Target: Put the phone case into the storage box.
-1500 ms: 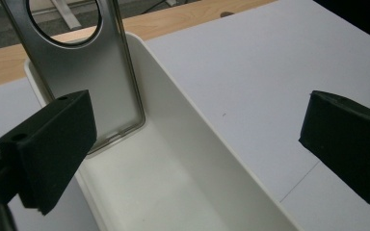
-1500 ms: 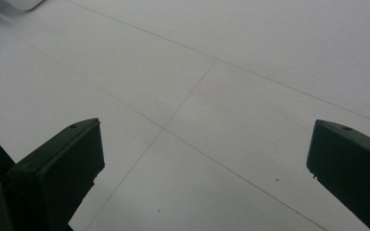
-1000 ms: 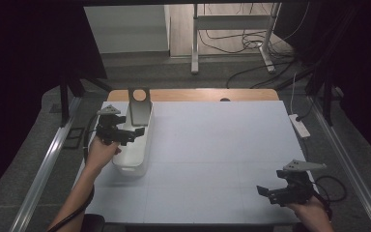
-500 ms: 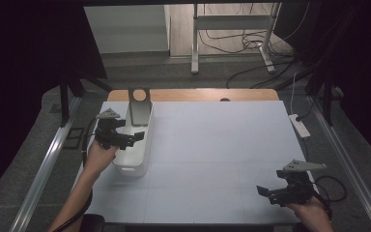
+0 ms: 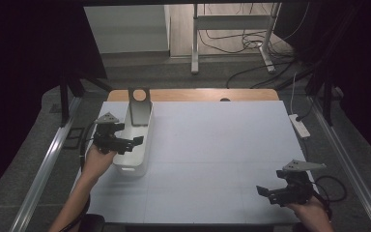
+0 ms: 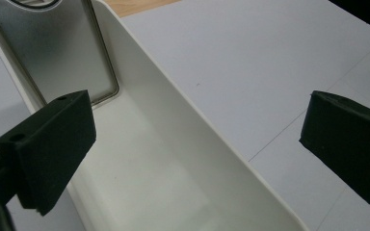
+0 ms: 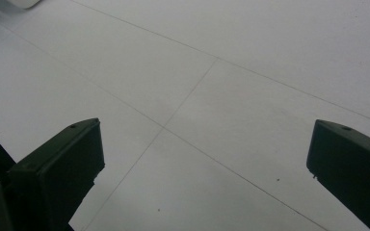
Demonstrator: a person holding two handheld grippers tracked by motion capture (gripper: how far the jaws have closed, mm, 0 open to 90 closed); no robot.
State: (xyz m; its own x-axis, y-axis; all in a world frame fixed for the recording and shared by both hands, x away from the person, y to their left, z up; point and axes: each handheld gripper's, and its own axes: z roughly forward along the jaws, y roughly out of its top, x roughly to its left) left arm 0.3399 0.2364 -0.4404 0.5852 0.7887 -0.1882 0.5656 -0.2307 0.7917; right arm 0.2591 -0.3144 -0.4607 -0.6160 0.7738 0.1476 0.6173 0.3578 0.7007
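Note:
A long white bin [image 5: 128, 169] lies along the left side of the white table [image 5: 212, 145]. A flat metal plate [image 5: 139, 108] stands upright at the bin's far end, also the metal plate [image 6: 58, 53] in the left gripper view. My left gripper [image 5: 133, 144] hovers over the bin's middle, open and holding nothing. In the left gripper view the bin's long wall [image 6: 207, 130] runs between the wide-spread jaws of the left gripper [image 6: 197, 154]. My right gripper [image 5: 265, 194] rests low near the table's front right corner, open over bare table, its jaws empty in the right gripper view [image 7: 207, 168].
A wooden strip [image 5: 207, 94] edges the table's far side. A white power strip [image 5: 299, 124] lies off the right edge. Metal rails [image 5: 48, 164] run along both sides. Thin seam lines [image 7: 192, 96] cross the table surface. The bin's inside [image 6: 144, 173] holds nothing but the plate.
My left gripper has slid a little toward the person along the bin. The right gripper has stayed in place.

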